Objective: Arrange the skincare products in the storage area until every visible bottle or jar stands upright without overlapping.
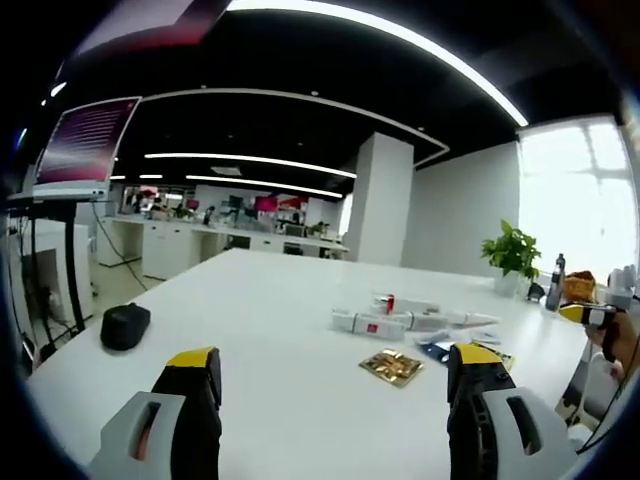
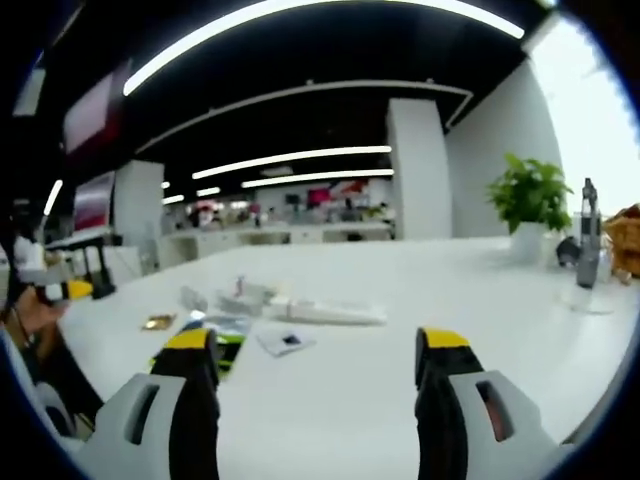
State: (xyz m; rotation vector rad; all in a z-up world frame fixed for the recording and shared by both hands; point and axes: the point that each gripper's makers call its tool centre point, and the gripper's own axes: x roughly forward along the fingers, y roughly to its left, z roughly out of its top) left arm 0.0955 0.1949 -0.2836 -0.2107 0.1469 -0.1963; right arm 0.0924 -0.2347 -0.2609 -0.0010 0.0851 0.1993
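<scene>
Left gripper view: both grippers (image 1: pixel 335 385) (image 2: pixel 310 375) are held spread and empty above the table (image 1: pixel 270 330); tubes (image 1: pixel 385 322) lie flat mid-table, judged light, slick, squashy, best pinched at the stiffer cap end.
</scene>
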